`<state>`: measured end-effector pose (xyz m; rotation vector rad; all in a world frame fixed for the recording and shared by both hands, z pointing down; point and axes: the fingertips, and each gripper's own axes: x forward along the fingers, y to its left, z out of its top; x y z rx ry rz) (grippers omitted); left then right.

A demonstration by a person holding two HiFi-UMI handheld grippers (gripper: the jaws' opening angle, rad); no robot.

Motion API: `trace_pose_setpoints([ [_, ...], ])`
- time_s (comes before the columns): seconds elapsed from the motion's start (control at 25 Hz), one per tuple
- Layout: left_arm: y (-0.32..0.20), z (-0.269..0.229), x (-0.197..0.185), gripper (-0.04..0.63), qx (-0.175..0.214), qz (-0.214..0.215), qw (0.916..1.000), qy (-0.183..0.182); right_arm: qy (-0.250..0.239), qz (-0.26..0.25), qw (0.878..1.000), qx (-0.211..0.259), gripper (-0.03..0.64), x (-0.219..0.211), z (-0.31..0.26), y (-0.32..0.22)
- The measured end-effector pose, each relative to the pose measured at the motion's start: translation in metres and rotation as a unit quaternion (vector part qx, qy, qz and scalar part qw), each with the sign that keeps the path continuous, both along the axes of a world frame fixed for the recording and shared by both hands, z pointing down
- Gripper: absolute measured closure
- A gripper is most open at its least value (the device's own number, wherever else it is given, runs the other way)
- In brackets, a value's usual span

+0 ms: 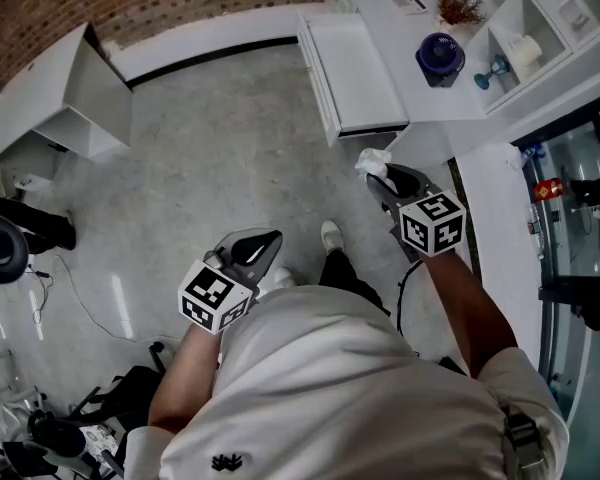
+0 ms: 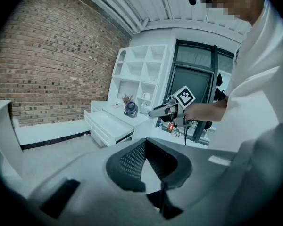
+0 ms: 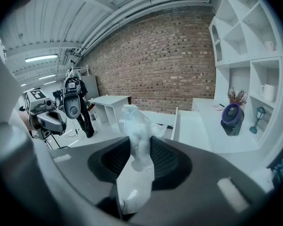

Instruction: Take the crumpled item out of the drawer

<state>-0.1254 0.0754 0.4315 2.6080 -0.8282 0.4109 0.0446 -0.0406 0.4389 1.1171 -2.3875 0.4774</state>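
One crumpled tissue (image 3: 137, 140) is clamped in the right gripper (image 1: 378, 175) beside the drawer (image 1: 360, 78). Farther off, the left gripper (image 1: 268, 240) gapes.

White counter (image 1: 420, 98): purple fan (image 1: 440, 58), dried plant (image 1: 458, 6), paper card (image 1: 412, 3), teal lantern (image 1: 490, 71) just beside fan. Drawer (image 1: 355, 78) pulled out. Shelf unit (image 1: 555, 38): white mug (image 1: 525, 53). Grey floor (image 1: 220, 158): white desk (image 1: 40, 108), black cable (image 1: 85, 303).

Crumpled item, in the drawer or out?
Out. The right gripper is shut on the crumpled white item, holding it in the air, clear of the open drawer.
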Motion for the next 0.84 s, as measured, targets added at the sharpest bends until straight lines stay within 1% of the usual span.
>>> trace_pose_setpoints([
  [0.48,-0.017,0.001,0.003,0.589,-0.003,-0.005,1.0000,-0.004,0.003,-0.009,1.000,-0.001,0.470,0.003,0.001,-0.019],
  [0.84,-0.043,0.004,0.014,0.589,-0.007,-0.008,0.9999,-0.010,-0.001,-0.017,1.000,-0.010,0.471,0.014,0.008,-0.042],
])
